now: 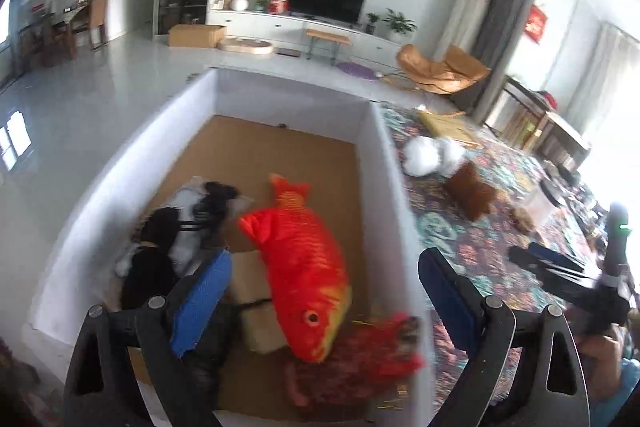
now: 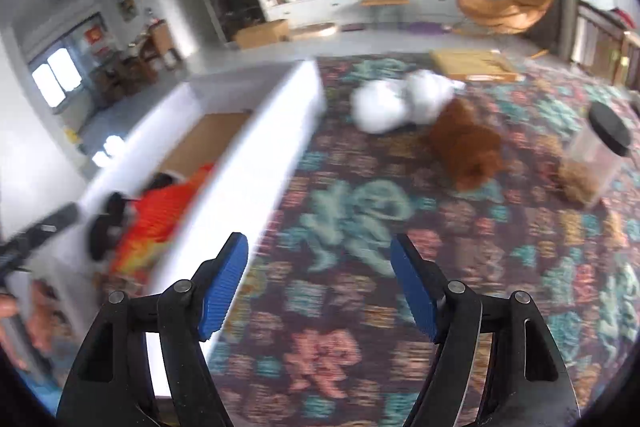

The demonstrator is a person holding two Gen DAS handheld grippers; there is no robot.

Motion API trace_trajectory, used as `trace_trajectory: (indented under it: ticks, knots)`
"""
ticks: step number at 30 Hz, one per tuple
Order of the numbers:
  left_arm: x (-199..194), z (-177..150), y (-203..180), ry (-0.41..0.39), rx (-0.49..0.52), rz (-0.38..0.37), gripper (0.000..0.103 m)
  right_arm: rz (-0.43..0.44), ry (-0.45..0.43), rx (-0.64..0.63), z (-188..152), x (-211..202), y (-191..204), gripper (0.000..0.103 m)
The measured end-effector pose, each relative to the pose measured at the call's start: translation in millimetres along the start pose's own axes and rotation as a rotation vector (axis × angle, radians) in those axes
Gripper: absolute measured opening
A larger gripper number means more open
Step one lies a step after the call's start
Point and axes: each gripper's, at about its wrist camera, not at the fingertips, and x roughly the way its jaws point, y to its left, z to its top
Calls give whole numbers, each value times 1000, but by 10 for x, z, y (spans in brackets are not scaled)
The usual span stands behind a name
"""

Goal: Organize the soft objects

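The left claw [image 1: 324, 291] is wide open and empty, above the red fish [image 1: 304, 267] inside the white box [image 1: 384, 163]. The right claw [image 2: 320, 287] is open and empty beside the box, over the rug [image 2: 400, 267].

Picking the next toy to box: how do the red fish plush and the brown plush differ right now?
The red fish plush already lies inside the white box; the brown plush is still out on the patterned rug. The fish is long, smooth and bright orange-red; the brown one is compact, furry and dull brown. Neither soft toy is held.

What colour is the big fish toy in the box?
Bright orange-red with yellow patches, clearest in the left wrist view.
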Motion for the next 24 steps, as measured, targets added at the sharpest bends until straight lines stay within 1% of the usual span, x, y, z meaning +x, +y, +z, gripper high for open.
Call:
trace_trajectory:
  ticks: [1, 2, 3, 5, 7, 9, 11, 13, 15, 19, 23, 24]
  knots:
    - [1, 11, -233, 11, 39, -49, 94, -73, 19, 22, -103, 90, -232, 77]
    - [27, -26, -473, 24, 83, -100, 94, -123, 42, 52, -220, 170, -460, 77]
    - [39, -61, -699, 37, 125, -145, 94, -157, 65, 88, -318, 224, -677, 76]
    - [96, -159, -1134, 70, 208, -225, 100, -201, 83, 159, -477, 222, -1023, 76]
    - [234, -305, -1511, 106, 264, -271, 101, -232, 74, 202, -597, 215, -1235, 76]
    - [504, -457, -1791, 161, 299, -285, 101, -247, 71, 227, -654, 232, -1365, 76]
    - [840, -576, -1955, 218, 313, -260, 101, -256, 47, 213, -679, 251, -1396, 76]
    - [1167, -654, -2003, 244, 313, -211, 101, -272, 36, 172, -705, 269, -1351, 78]
    - [1443, -670, -2007, 244, 317, -157, 101, -285, 17, 152, -724, 279, -1331, 81]
    - [1865, -618, -1933, 236, 323, -70, 101, -269, 17, 170, -698, 323, -1394, 85]
    - [2134, -580, -1822, 247, 287, -42, 101, -268, 19, 162, -731, 294, -1349, 87]
    - [2143, -583, -1827, 228, 297, -41, 101, -269, 19, 160, -732, 293, -1341, 87]
